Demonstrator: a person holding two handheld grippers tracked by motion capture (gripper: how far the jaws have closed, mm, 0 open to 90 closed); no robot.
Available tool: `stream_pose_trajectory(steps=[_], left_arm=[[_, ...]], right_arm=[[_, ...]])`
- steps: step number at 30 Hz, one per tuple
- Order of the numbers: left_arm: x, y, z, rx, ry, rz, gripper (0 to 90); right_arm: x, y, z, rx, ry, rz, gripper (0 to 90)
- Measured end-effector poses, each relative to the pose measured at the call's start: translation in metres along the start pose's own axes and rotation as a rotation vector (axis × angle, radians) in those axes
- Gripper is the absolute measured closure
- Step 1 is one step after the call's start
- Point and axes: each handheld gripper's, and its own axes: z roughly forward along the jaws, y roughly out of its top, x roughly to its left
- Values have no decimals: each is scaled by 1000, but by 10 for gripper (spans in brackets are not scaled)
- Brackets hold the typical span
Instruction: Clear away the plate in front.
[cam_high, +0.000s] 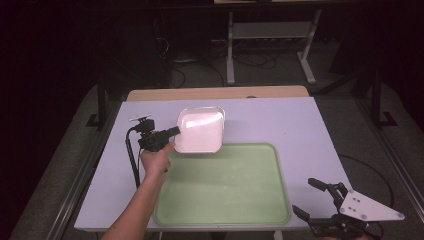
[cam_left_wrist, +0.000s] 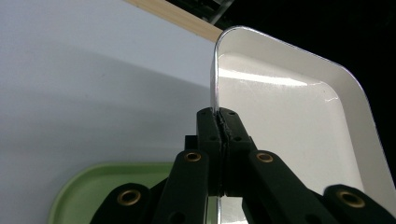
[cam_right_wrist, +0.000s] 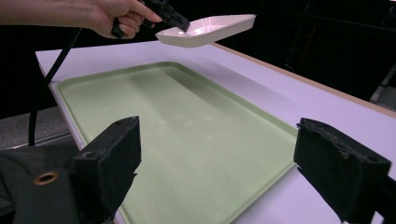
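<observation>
White dish (cam_high: 200, 130), airborne, near-level

- We see the table (cam_high: 280, 125) lit from overhead while the room around it sinks into near black.
- Glare washes out the white dish (cam_high: 200, 131), with a bright streak toward 12 o'clock.
- In the left gripper view the dish throws a soft shadow toward 9 o'clock.
- The green tray (cam_right_wrist: 187, 140) looks softly blurred, its nearby black pads (cam_right_wrist: 112, 158) grainy.

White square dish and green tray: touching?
Apart. The right gripper view shows the white square dish held in the air by the left gripper, above the green tray.
</observation>
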Motion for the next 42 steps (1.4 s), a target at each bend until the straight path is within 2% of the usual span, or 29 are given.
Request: stream_pose_trajectory(steps=[5, 24, 42], left_arm=[[-2, -9, 0, 12, -9, 7, 887], [-6, -50, -2, 39, 9, 0, 887], [-14, -77, -9, 48, 25, -9, 886]], right_arm=[[1, 0, 1, 6, 4, -4, 140], [1, -1, -1, 9, 5, -6, 141], [2, -1, 0, 11, 14, -9, 142]])
